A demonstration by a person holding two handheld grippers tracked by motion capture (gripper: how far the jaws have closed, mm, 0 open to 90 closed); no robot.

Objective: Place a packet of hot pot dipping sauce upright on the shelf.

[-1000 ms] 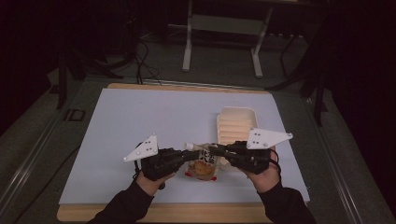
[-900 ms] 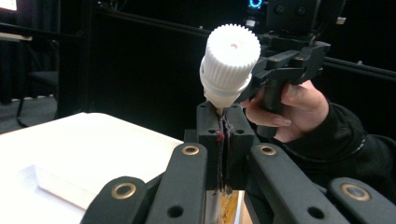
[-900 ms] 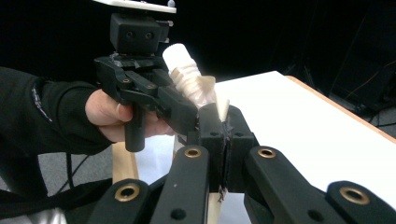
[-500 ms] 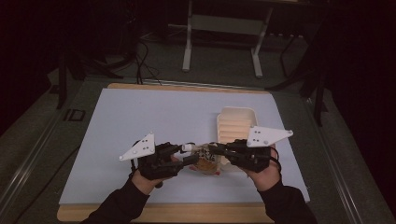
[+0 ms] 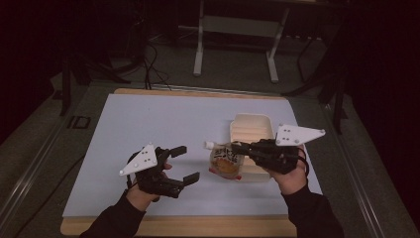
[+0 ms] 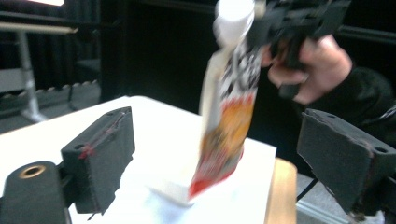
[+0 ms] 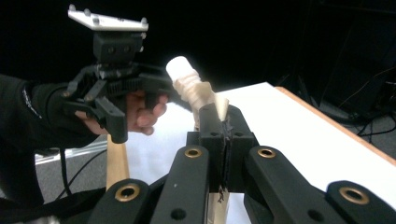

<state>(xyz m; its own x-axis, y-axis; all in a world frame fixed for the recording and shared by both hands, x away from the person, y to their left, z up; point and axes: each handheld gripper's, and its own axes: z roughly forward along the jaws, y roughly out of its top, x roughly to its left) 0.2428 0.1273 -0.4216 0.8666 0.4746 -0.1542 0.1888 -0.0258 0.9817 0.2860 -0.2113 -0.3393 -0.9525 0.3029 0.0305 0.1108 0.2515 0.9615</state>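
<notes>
The left gripper has just opened its jaws wide, letting go of the spouted pouch. The right gripper alone pinches it shut near the spout, hanging by the tray; the hand-over looks done.

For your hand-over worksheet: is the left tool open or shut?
Open: the left tool has just been opening, jaws apart and empty; the pouch hangs from the right tool.

So the table has a tray sitting right of centre, toward the far side. The pouch hangs just in front of the tray's near left corner, up off the table, its spout end clamped in the right gripper, which reaches in from the right over the tray's near edge. The left gripper sits well left of the pouch, apart from it, nearer the front edge.
</notes>
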